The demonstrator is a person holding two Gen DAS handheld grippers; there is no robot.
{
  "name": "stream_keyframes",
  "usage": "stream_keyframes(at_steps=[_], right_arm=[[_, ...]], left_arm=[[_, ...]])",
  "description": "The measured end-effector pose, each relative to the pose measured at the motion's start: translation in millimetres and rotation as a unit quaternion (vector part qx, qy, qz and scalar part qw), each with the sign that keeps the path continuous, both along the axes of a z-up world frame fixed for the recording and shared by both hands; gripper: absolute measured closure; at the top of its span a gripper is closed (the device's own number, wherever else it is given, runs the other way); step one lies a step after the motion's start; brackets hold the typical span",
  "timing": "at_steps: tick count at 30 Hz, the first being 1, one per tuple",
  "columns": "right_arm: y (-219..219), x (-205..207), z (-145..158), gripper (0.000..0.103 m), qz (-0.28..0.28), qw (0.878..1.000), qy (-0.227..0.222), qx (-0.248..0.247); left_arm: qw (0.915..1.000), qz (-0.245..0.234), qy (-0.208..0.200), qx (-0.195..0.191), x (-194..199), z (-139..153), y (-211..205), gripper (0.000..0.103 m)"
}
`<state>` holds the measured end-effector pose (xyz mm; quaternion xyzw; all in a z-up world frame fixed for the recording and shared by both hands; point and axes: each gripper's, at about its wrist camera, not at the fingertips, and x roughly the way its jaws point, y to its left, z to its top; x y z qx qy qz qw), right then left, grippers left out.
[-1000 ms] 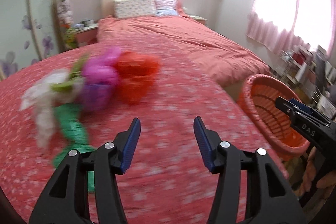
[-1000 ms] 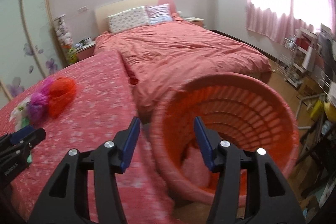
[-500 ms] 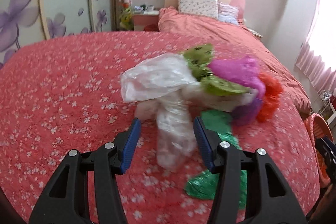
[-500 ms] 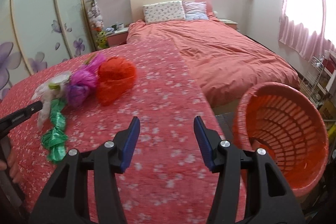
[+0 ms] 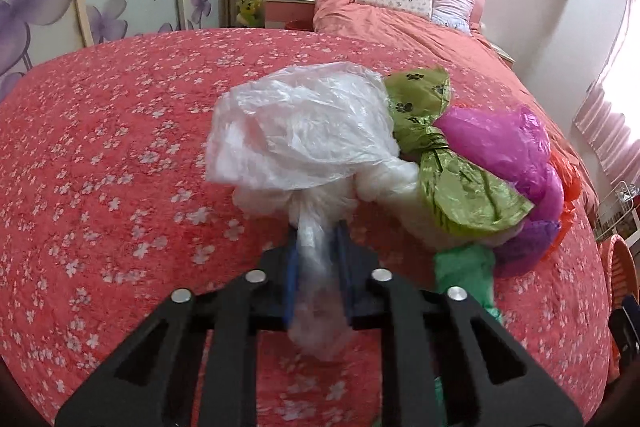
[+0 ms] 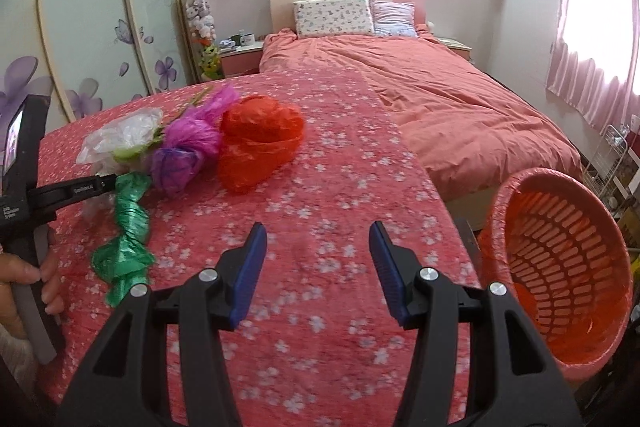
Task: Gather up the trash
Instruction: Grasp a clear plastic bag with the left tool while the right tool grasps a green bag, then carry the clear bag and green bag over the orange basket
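Bed [image 6: 460,107]: far right in the right wrist view, under a plain salmon cover, with two pillows [image 6: 332,15] against the headboard.
Table cover [image 6: 340,187]: red cloth with small white flowers, spread over the near surface where all the trash lies.
Wardrobe doors [image 6: 92,27]: far left, pale panels with purple flower prints.
Basket [image 6: 560,255]: orange slatted plastic, off the right edge of the covered surface, tipped so its mouth faces the right wrist camera.
White bag [image 5: 304,131]: clear-white crumpled plastic at the left end of the trash heap; its twisted tail runs near, down between the left gripper's pads.
Red bag [image 6: 256,143]: at the right end of the heap, touching the purple bag.
Purple bag [image 5: 508,147]: magenta and violet plastic, between the red bag and the olive one.
Olive bag [image 5: 436,151]: green with dark paw prints, knotted in the middle, lying against the white bag's right side.
Green bag [image 6: 128,227]: bright green twisted strip, nearest of the heap, just right of the left gripper in the right wrist view.
Left gripper [image 5: 316,267]: jaws closing, nearly together, pads pressed on the white bag's tail.
Right gripper [image 6: 316,267]: jaws about half apart, nothing between them, over bare cloth between the heap and the basket.
Hand [image 6: 28,271]: at the left edge of the right wrist view, wrapped round the left gripper's handle.
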<state>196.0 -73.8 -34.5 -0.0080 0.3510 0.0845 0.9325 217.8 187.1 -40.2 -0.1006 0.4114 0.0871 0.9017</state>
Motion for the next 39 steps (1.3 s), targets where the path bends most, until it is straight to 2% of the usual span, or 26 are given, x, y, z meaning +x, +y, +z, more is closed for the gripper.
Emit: stream_keyframes(at_steps=[6,15,20,23,26,28,39], right_arm=[[38,2,2,0.050,0.042,0.999,0.002,0.003],[114,2,-1,0.050,0.112,0.993,0.018,0.019],[139,9,-8,0.052,0.120,0.992,0.032,0.008],[147,15,-15,0.058,0.117,0.992,0.047,-0.007],[148,19,-23,0.068,0.119,0.991,0.066,-0.013],[148,17,-23,0.073,0.120,0.991,0.063,-0.009],[98,-16,2,0.074,0.110,0.993,0.029,0.014]], left_arm=[[0.9995,0.001,-0.015,0.029,-33,10,24,0.092],[0.9977,0.052,-0.021,0.037,-86,18,82,0.092],[0.9969,0.067,-0.026,0.032,-103,23,97,0.092],[0.9968,0.068,-0.030,0.030,-106,25,100,0.092],[0.9968,0.068,-0.033,0.028,-108,26,102,0.092],[0.9969,0.066,-0.034,0.026,-105,26,101,0.092],[0.9985,0.027,-0.043,0.022,-99,34,63,0.092]])
